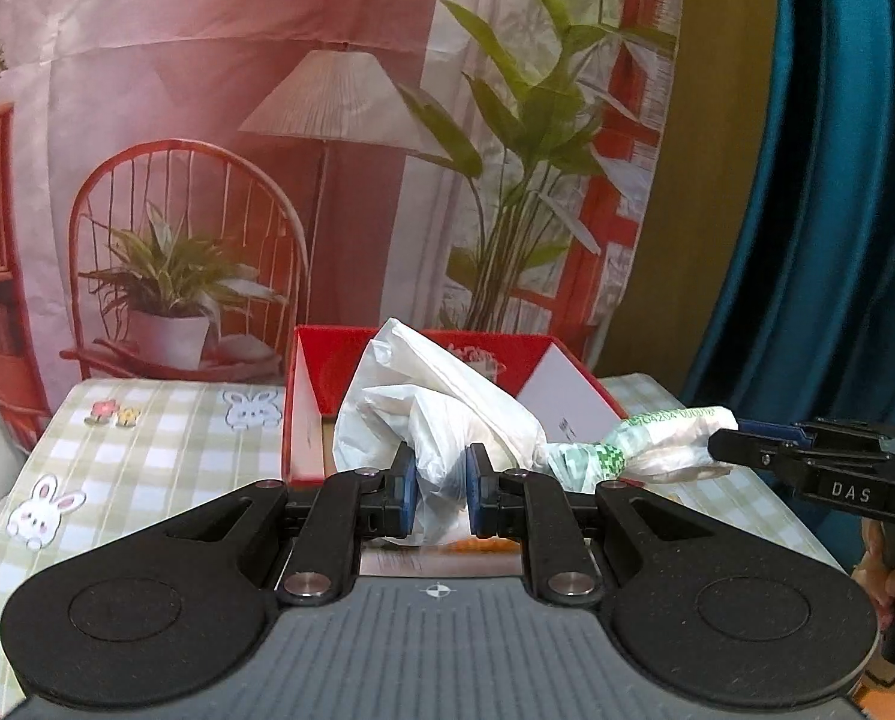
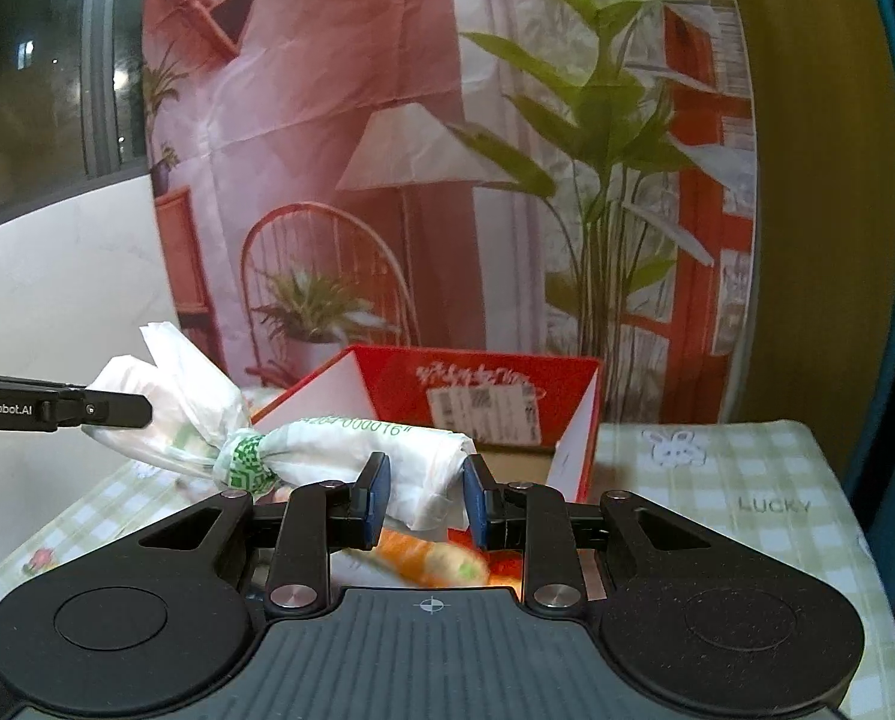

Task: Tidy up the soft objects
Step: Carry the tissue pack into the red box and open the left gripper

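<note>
Both the left tongs (image 1: 438,495) and right tongs (image 2: 426,498) gripped the knotted white plastic bag (image 1: 447,420), stretched in front of the red box (image 1: 309,396), seemingly mid-carry; next, lowering it into that box

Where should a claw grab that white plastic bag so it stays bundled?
Grip the plastic bag at each end of the twist, coming in level from opposite sides. The narrow green-printed waist is firm, so holds beside it keep the bundle tight. The left claw pinches the loose, puffy end and the right claw the rolled end, above the red box.
</note>
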The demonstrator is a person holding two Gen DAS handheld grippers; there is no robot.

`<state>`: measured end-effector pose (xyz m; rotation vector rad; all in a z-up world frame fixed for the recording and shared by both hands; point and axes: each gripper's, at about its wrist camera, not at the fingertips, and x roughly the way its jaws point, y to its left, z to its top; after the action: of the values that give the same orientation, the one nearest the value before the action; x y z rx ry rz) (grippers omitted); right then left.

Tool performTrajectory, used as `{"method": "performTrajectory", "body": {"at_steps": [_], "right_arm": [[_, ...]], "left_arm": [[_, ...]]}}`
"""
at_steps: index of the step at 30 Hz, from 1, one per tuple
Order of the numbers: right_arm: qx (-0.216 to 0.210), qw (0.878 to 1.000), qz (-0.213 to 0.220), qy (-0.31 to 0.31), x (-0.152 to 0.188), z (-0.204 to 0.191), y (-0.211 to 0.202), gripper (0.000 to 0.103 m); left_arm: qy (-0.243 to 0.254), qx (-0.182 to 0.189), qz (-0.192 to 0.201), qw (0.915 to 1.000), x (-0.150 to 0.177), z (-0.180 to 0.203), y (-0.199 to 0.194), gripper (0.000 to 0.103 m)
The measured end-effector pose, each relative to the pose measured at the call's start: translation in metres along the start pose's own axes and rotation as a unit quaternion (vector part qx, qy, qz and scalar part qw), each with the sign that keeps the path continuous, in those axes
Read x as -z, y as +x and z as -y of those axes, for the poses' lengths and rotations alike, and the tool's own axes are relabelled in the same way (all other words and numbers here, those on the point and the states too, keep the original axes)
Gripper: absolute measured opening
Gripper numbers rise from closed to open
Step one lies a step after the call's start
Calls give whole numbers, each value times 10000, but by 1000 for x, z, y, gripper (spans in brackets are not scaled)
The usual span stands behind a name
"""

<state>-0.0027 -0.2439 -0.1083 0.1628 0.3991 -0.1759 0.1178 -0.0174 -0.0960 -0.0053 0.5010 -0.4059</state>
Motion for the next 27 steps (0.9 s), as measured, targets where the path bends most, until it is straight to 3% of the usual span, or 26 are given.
{"method": "performTrajectory", "body": {"at_steps": [8, 17, 25, 27], "right_arm": [[127, 9999, -86, 37, -14, 19, 60, 24], [240, 9979, -540, 255, -15, 37, 128, 24], [348, 9948, -905, 320, -12, 42, 156, 26], [390, 9944, -927, 325, -14, 42, 158, 29]], "left_arm": [[15, -193, -130, 9997, -23, -10, 61, 17], [-78, -270, -683, 9973, -23, -36, 116, 18], [-85, -244, -1089, 9937, -19, -47, 141, 20], [-18, -313, -1132, 9931, -18, -47, 144, 24]]}}
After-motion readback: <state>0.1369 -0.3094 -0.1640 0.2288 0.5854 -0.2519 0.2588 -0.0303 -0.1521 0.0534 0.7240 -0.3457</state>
